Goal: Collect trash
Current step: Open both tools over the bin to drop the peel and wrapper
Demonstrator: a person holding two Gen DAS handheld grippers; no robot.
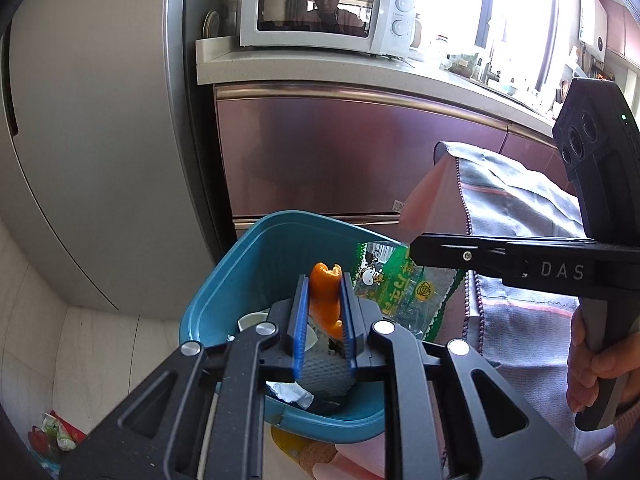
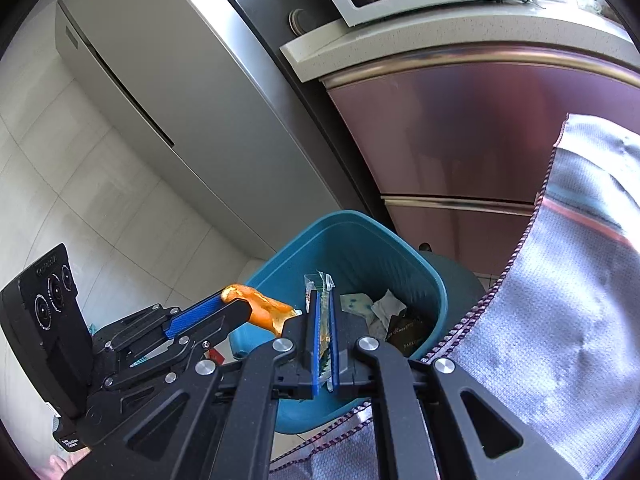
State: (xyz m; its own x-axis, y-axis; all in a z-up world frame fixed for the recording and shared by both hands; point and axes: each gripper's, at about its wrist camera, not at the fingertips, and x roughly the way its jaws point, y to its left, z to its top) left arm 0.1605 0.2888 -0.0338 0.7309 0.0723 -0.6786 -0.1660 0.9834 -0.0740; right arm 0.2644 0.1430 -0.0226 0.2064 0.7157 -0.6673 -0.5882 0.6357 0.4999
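Both grippers are hovering over the bin [image 1: 208,304]: left gripper [image 1: 325,308] clamping peel [image 1: 326,296], right gripper [image 2: 325,340] pinching wrapper [image 2: 320,284]; dropping remains, plus floor packet [image 1: 56,434]

The bin [image 1: 208,300] stands on the floor [image 1: 52,340] before the cabinet [image 1: 340,152], with the fridge [image 1: 100,120] to the left. A microwave [image 1: 320,4] sits on the counter [image 1: 320,68] above. Paper scraps [image 2: 384,304] lie inside the bin; a cloth [image 2: 560,320] hangs to its right.
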